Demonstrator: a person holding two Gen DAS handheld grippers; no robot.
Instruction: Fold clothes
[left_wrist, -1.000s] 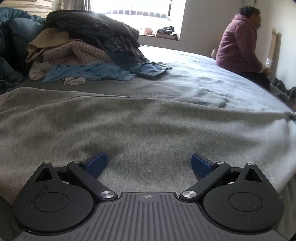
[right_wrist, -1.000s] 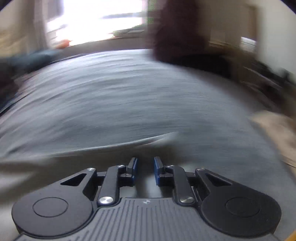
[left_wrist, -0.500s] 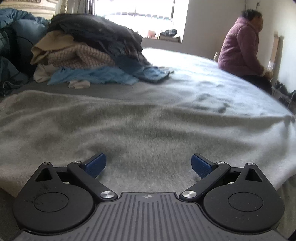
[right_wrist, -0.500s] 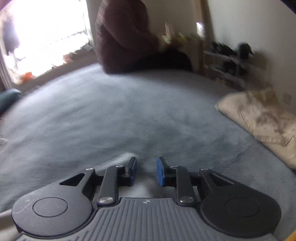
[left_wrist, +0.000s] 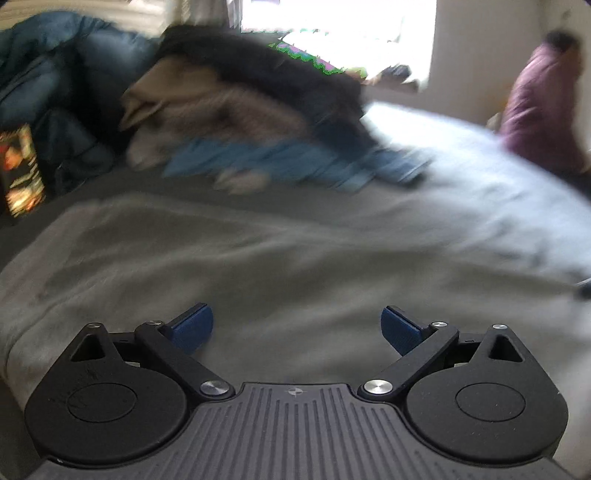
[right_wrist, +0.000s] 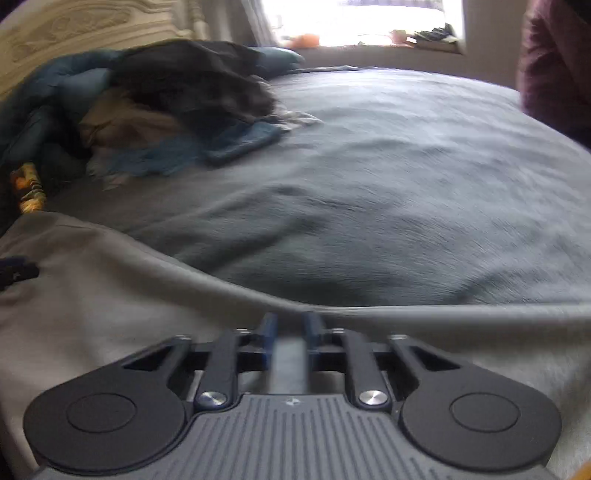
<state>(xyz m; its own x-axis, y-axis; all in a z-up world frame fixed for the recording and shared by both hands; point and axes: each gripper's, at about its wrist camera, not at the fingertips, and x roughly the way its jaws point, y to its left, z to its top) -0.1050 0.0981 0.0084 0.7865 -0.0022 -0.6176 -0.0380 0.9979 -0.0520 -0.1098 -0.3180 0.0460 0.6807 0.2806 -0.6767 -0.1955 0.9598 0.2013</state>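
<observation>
Right gripper apparently pinches the soft grey garment's edge.

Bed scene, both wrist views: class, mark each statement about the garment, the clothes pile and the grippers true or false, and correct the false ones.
1. The right gripper is shut on the grey garment. True.
2. The left gripper is clamped shut. False: its fingers stand wide apart above the garment.
3. The clothes pile is neatly folded. False: it is a loose heap.
4. A person in a purple jacket is beyond the bed. True.
</observation>
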